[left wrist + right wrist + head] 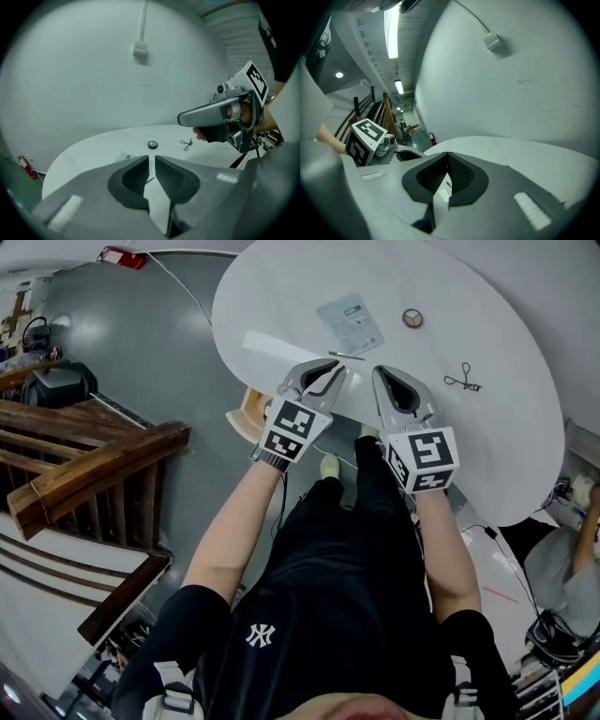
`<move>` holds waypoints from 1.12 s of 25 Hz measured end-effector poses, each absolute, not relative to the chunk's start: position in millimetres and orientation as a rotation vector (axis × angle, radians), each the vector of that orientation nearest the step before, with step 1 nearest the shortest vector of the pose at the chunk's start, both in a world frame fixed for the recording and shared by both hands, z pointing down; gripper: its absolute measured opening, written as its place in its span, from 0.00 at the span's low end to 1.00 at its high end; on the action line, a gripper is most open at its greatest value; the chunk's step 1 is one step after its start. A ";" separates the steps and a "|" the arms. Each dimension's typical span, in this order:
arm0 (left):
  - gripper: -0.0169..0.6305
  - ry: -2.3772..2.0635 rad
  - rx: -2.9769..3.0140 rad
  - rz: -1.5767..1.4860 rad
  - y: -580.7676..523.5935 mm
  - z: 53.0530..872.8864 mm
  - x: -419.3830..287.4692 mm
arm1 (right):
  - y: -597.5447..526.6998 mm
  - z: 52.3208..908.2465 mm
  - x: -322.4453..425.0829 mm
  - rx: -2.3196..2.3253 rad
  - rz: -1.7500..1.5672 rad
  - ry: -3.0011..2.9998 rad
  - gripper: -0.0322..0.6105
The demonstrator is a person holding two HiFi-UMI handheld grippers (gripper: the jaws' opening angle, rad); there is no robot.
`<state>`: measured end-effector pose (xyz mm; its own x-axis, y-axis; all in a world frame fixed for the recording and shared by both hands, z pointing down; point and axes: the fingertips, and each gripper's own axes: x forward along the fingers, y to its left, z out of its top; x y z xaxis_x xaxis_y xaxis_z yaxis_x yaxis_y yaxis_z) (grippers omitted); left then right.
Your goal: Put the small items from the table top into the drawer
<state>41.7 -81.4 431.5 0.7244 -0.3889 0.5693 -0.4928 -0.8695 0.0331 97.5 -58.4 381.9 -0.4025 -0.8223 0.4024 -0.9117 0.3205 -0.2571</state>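
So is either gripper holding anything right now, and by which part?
No, nothing is held. The left gripper has its fingers slightly apart over the table; the right gripper has them together, empty.

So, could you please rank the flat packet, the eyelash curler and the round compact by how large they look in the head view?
1. the flat packet, clearly largest
2. the eyelash curler, longer than the compact but only thin wire
3. the round compact, smallest across
The last two are close, so their order is unsure.
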 end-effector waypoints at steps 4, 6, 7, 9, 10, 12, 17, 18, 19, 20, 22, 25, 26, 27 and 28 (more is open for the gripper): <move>0.10 -0.726 2.712 0.910 -94.8 451.9 37.9 | -73.1 401.0 98.6 1.538 0.714 -2.391 0.09; 0.10 -0.726 2.694 0.940 -99.9 463.1 36.1 | -79.3 410.3 97.9 1.510 0.731 -2.394 0.09; 0.11 -0.720 2.685 0.952 -102.3 469.6 35.7 | -82.2 415.2 97.7 1.496 0.737 -2.394 0.09; 0.14 -0.703 2.667 0.977 -107.5 483.9 34.7 | -87.8 425.7 97.8 1.473 0.748 -2.392 0.09; 0.15 -0.696 2.664 0.997 -110.1 491.4 33.5 | -90.4 431.1 97.8 1.463 0.755 -2.391 0.09; 0.16 -0.679 2.666 1.053 -114.1 505.4 31.1 | -94.7 441.5 97.6 1.445 0.772 -2.388 0.09; 0.16 -0.615 2.684 1.191 -117.6 533.4 28.1 | -100.5 459.9 95.0 1.405 0.805 -2.381 0.09; 0.16 -0.603 2.688 1.215 -117.7 537.9 27.7 | -100.8 462.3 94.7 1.399 0.810 -2.378 0.09; 0.16 -0.591 2.691 1.237 -117.6 542.1 27.5 | -100.6 464.7 94.6 1.395 0.815 -2.374 0.09; 0.16 -0.580 2.694 1.257 -117.4 546.1 27.5 | -100.1 467.1 94.9 1.393 0.820 -2.368 0.09; 0.16 -0.557 2.699 1.288 -116.8 553.0 27.5 | -98.6 471.5 95.8 1.394 0.831 -2.356 0.09; 0.16 -0.525 2.713 1.332 -116.4 559.2 27.4 | -96.5 474.5 97.6 1.396 0.844 -2.346 0.09; 0.16 -0.513 2.720 1.349 -116.6 560.8 27.7 | -96.1 474.8 98.4 1.397 0.849 -2.344 0.09; 0.16 -0.501 2.726 1.365 -116.9 562.4 28.3 | -95.6 475.2 99.3 1.399 0.854 -2.341 0.09; 0.16 -0.487 2.732 1.381 -117.3 564.1 29.1 | -95.2 475.8 100.0 1.400 0.857 -2.340 0.09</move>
